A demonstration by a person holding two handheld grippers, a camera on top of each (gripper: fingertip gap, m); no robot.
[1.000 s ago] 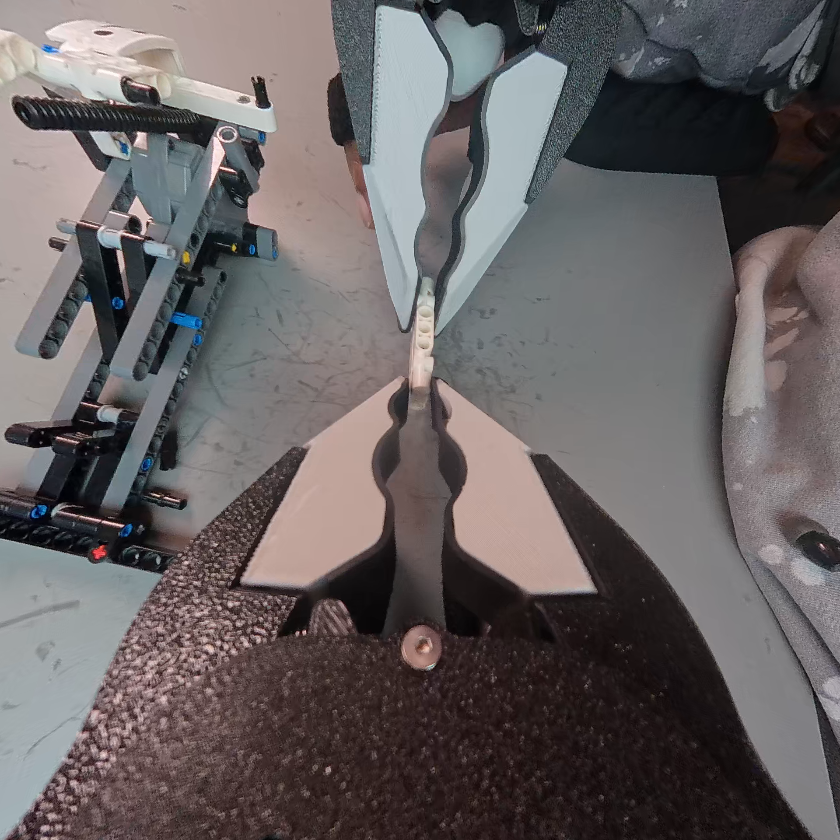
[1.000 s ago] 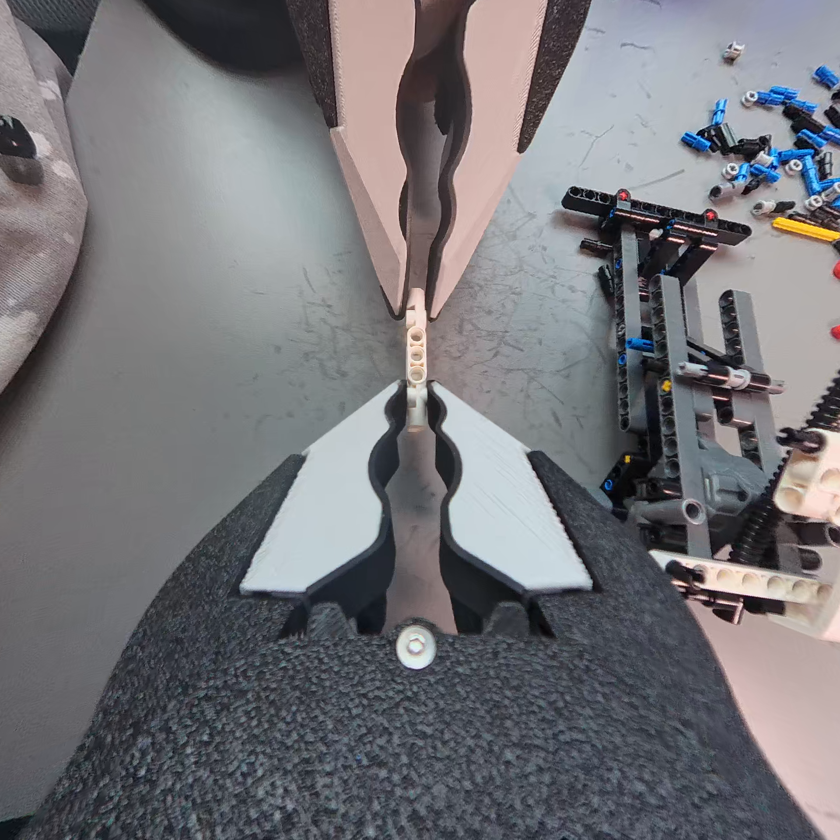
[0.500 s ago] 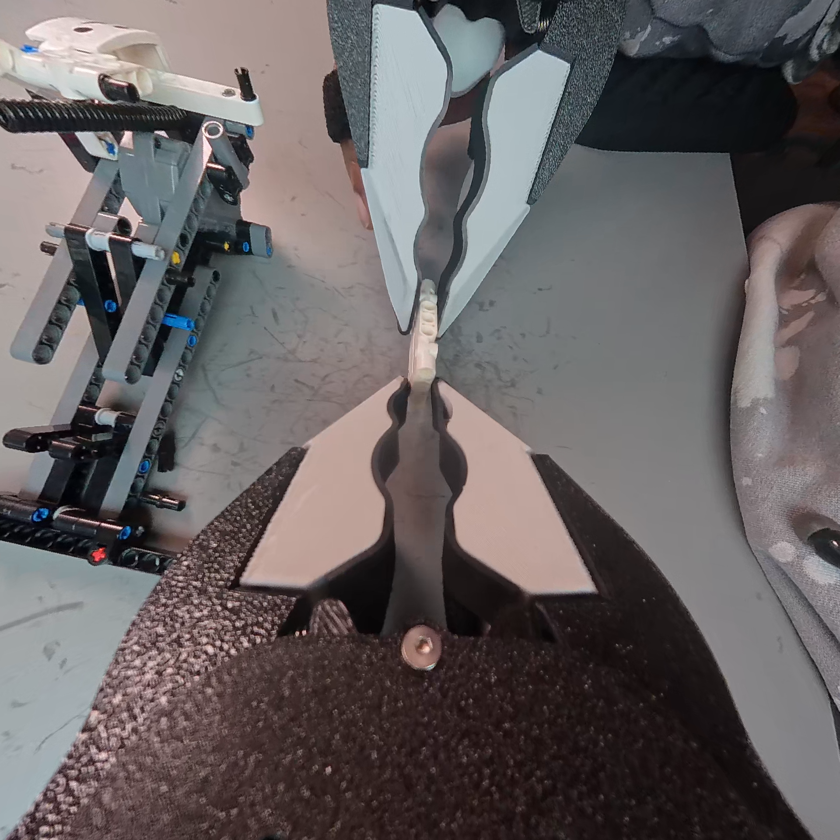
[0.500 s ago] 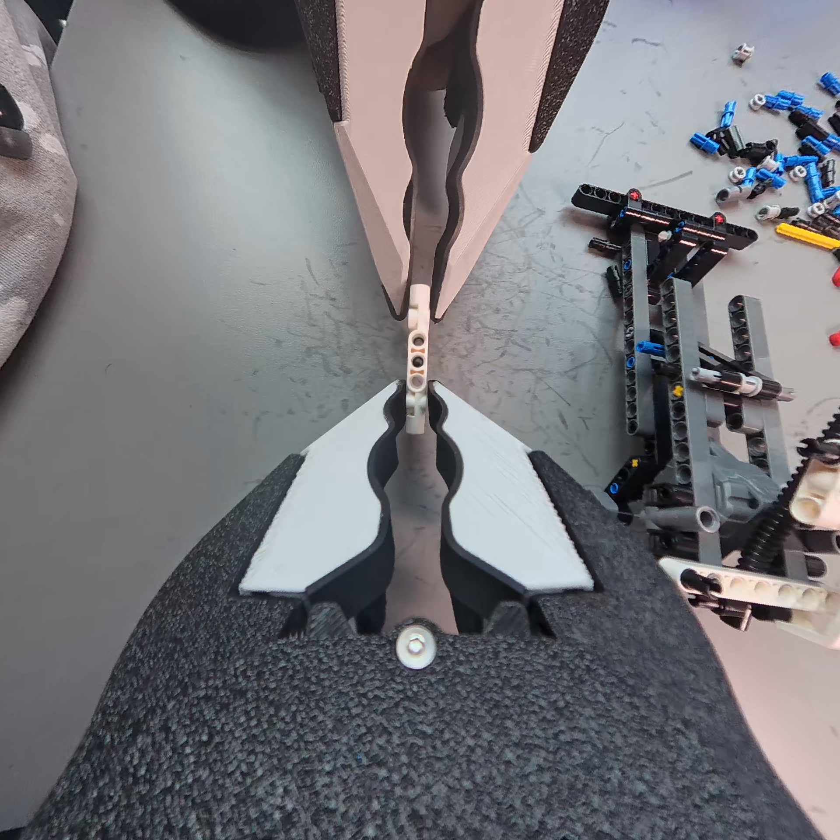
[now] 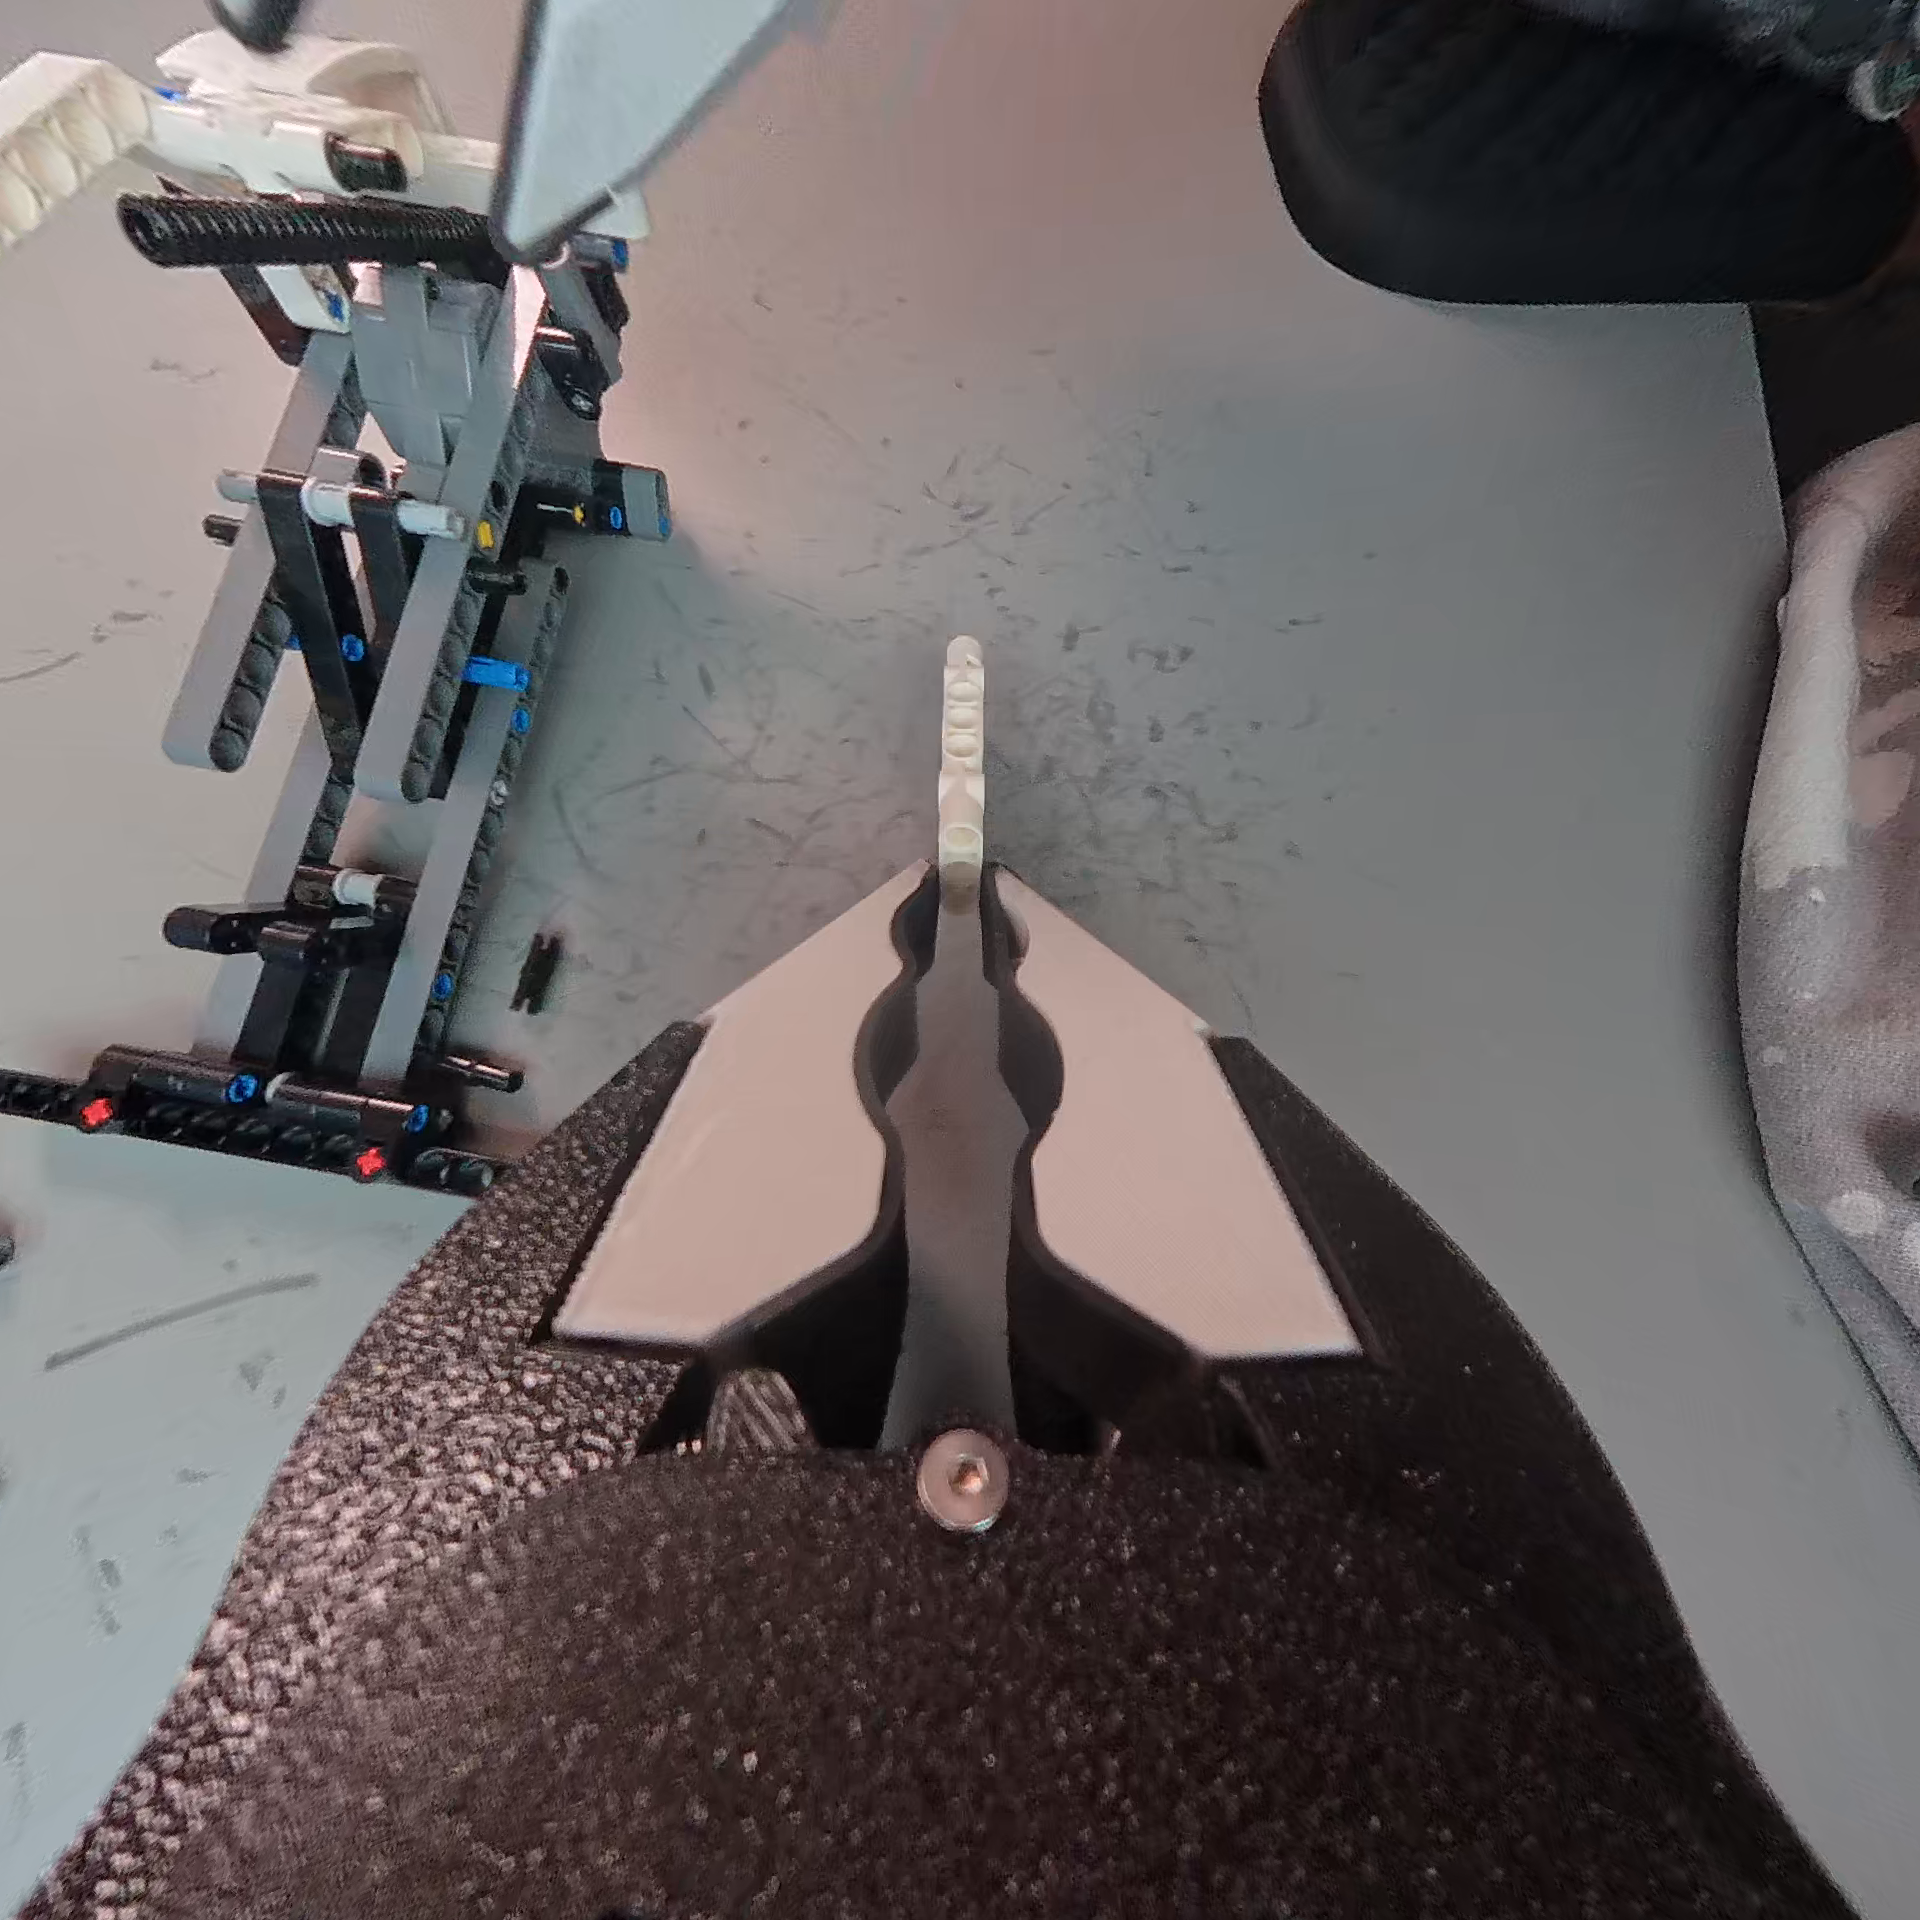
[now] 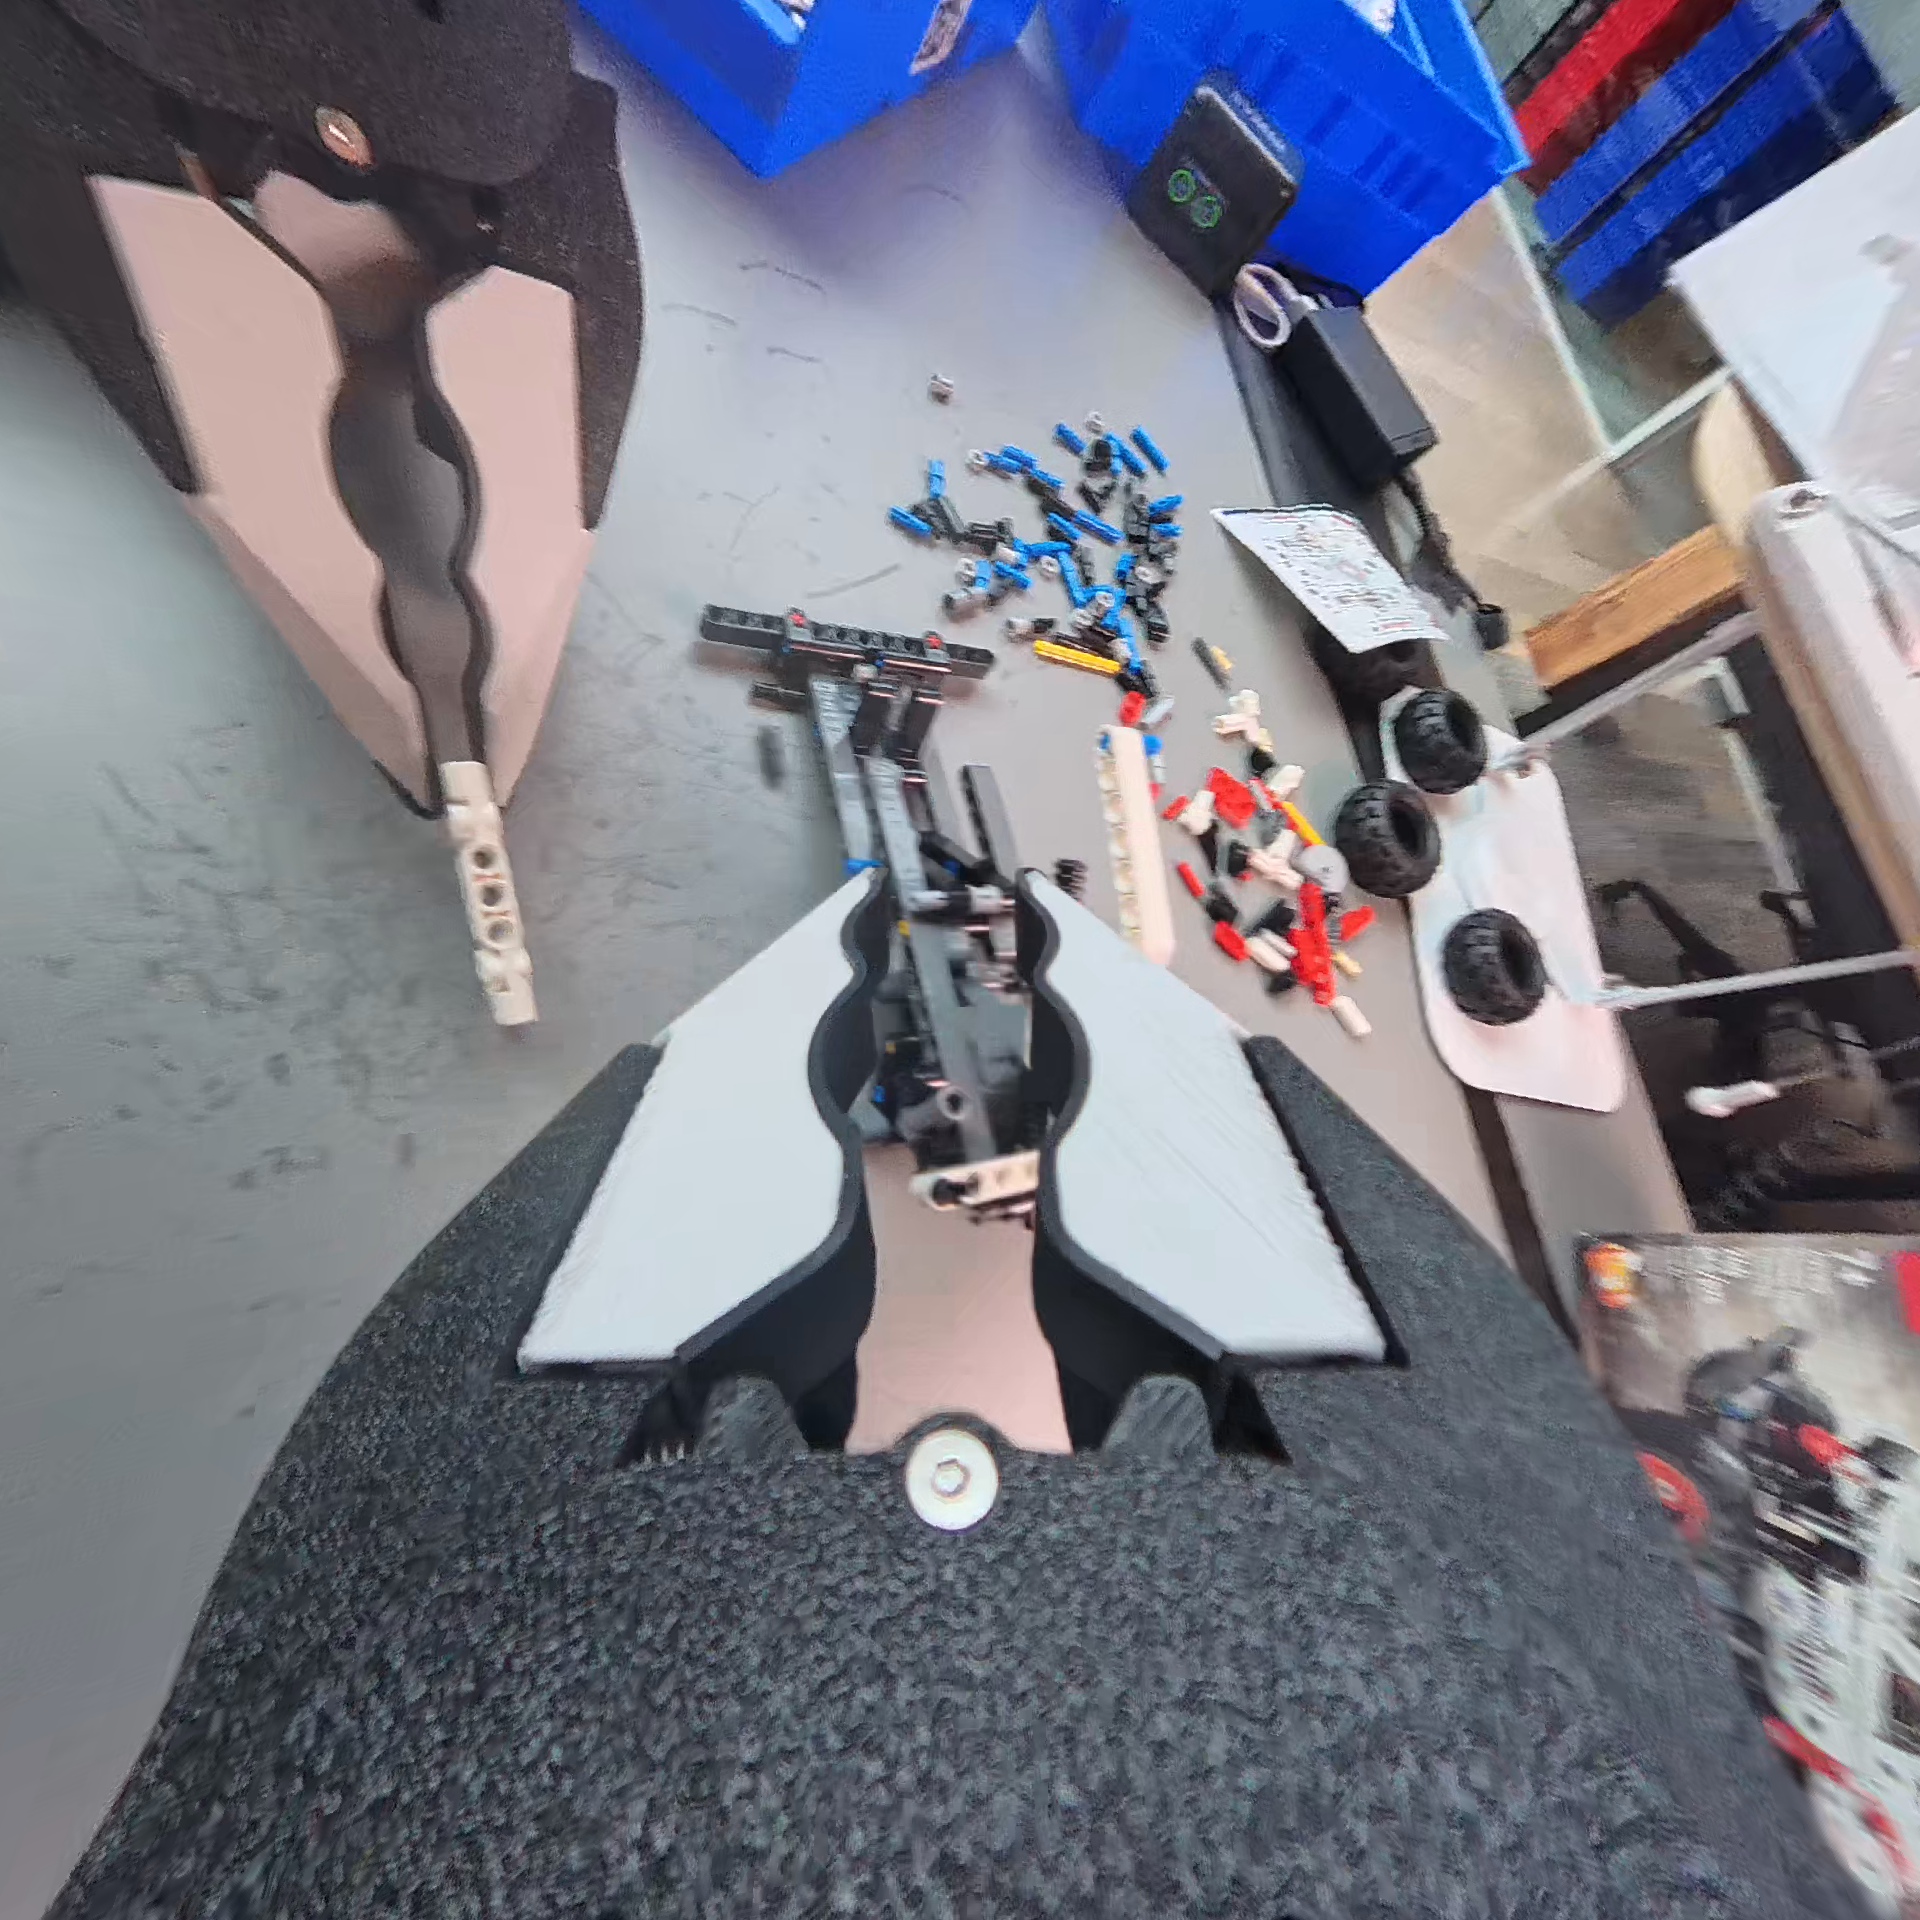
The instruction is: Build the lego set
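Left wrist view: the left gripper (image 5: 961, 883) has its fingers clamped on one end of a white holed beam (image 5: 961, 748), which juts forward above the bench (image 5: 1299, 623), likely presented for fitting.

Right wrist view: the right gripper (image 6: 951, 904) has its fingers apart and empty, hovering over the half-built chassis (image 6: 883, 769), probably to steady it.

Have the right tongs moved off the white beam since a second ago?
Yes. The right tongs let go, now open, and swung toward the chassis; the white beam stays in the left tongs.
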